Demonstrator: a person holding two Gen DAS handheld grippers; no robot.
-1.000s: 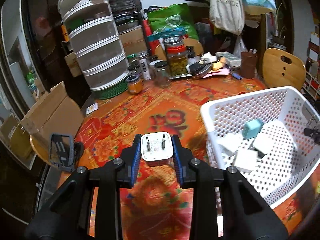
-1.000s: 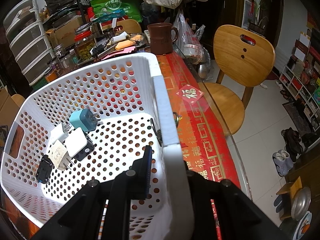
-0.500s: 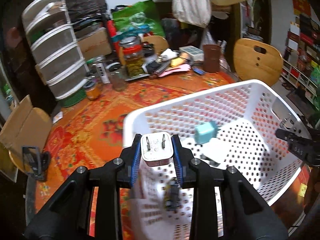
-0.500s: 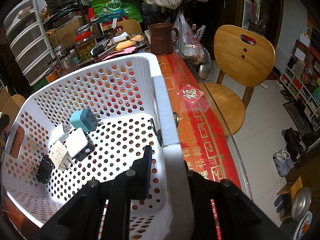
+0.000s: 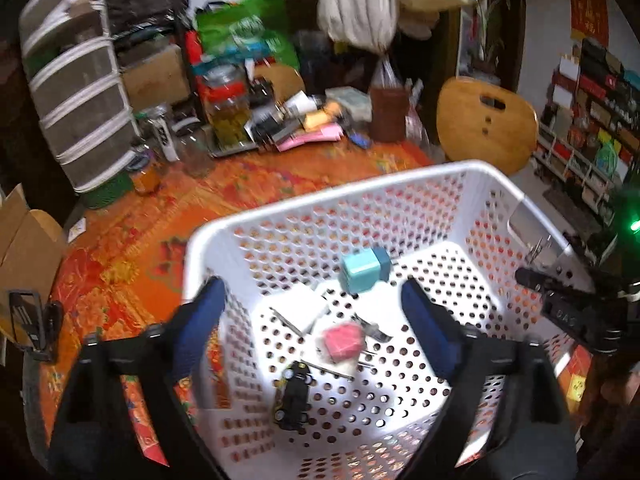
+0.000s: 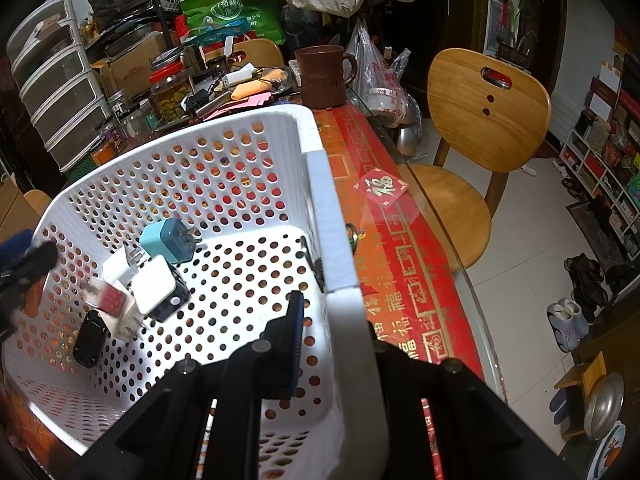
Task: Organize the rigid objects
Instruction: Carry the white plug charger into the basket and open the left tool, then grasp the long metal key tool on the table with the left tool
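Observation:
My left gripper [image 5: 314, 316] is open and empty over the white perforated basket [image 5: 312, 194]. The white plug charger [image 5: 342, 342] it held is below the jaws, blurred, over the pile; it also shows in the right wrist view [image 6: 106, 300]. A teal charger [image 5: 364, 270], white chargers [image 6: 154, 290] and a black adapter [image 5: 294, 396] lie on the basket floor. My right gripper [image 6: 336, 340] is shut on the basket's right wall [image 6: 324, 216]; one finger [image 6: 294, 316] is inside, the other hidden outside.
The basket stands on an orange-red tablecloth [image 5: 132, 248]. Jars [image 5: 228, 112], a brown mug [image 6: 320, 76] and clutter line the table's back. White drawers [image 5: 80, 88] stand at the back left. A wooden chair [image 6: 486, 104] is to the right, beyond the table edge.
My left gripper has moved further over the basket and opened, letting go of the white charger, which now drops onto the pile. The right gripper has kept its hold on the basket wall.

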